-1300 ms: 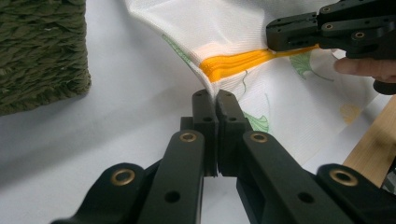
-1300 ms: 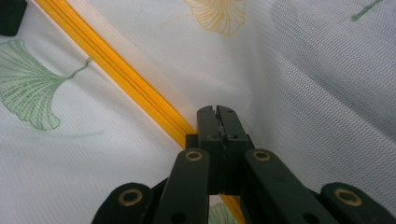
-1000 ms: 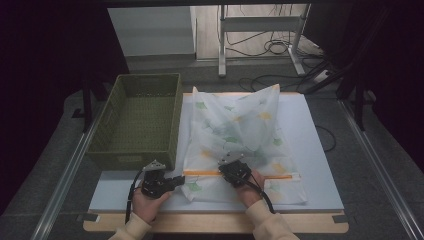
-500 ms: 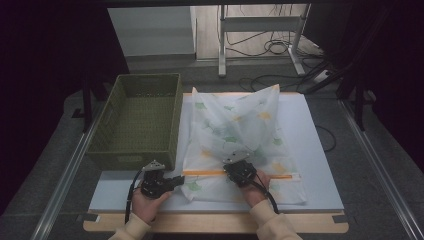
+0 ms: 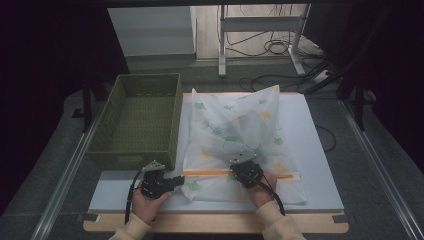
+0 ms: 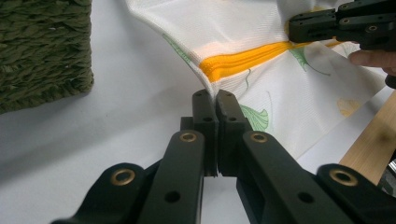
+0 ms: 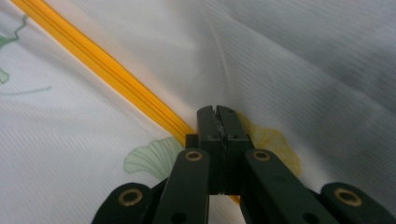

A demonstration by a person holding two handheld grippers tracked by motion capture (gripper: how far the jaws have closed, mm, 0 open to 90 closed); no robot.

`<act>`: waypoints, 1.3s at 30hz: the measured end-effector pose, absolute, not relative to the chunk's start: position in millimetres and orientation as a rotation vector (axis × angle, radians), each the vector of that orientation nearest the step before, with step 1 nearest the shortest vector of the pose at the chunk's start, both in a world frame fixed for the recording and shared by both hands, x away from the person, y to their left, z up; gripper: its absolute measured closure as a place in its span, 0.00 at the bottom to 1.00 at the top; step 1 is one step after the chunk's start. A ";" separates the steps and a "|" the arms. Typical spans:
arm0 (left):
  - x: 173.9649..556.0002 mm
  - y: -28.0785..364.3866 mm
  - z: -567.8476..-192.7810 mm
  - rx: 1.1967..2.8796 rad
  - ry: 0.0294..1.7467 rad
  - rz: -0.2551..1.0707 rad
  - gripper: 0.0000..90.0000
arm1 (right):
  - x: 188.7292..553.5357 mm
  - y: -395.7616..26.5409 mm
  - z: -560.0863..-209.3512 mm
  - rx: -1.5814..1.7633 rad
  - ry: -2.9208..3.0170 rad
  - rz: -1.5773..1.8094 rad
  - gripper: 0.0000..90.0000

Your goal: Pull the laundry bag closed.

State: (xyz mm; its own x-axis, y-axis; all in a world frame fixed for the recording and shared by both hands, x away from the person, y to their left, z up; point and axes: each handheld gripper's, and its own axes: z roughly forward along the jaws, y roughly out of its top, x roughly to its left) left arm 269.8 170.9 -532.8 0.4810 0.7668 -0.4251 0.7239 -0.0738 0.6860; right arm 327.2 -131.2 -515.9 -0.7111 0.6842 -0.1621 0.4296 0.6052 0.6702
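Left gripper point(image 6: 215, 95) clamps mesh bag point(image 5: 235, 135) corner (zipper end).

White bag point(image 5: 235, 135) with green and yellow leaf prints, orange zipper point(image 5: 210, 172); olive-green woven basket point(image 5: 137, 120).

- The bag point(image 5: 240, 145) is thin white cloth, finely ribbed and matt, printed with green and yellow leaves.
- Its zipper point(image 6: 247, 58) is orange woven tape.
- The basket point(image 5: 137, 120) is rough olive wicker.
- The left claw point(image 6: 215, 100) is matt black plastic with brass-coloured rivets.
- The surface point(image 5: 320, 135) is smooth and pale, edged in wood.
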 end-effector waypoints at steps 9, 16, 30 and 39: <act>269.9 170.9 -533.2 1.810 1.258 0.056 0.99 | 326.7 -140.3 -515.1 0.900 2.415 0.850 0.99; 269.7 171.0 -532.8 1.810 1.258 0.058 0.98 | 327.0 -146.6 -514.8 0.913 2.411 0.839 0.99; 269.2 170.7 -532.1 1.813 1.253 0.058 0.99 | 327.6 -165.7 -510.3 0.955 2.384 0.841 0.99; 269.5 170.9 -532.5 1.815 1.254 0.058 0.99 | 327.9 -174.7 -510.7 0.975 2.379 0.830 0.99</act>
State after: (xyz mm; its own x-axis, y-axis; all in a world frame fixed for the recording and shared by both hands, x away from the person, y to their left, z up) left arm 269.5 170.9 -532.5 0.4840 0.7660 -0.4230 0.7241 -0.0791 0.6852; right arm 327.9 -174.7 -510.7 -0.6567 0.7360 -0.1644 0.4742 0.5725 0.6689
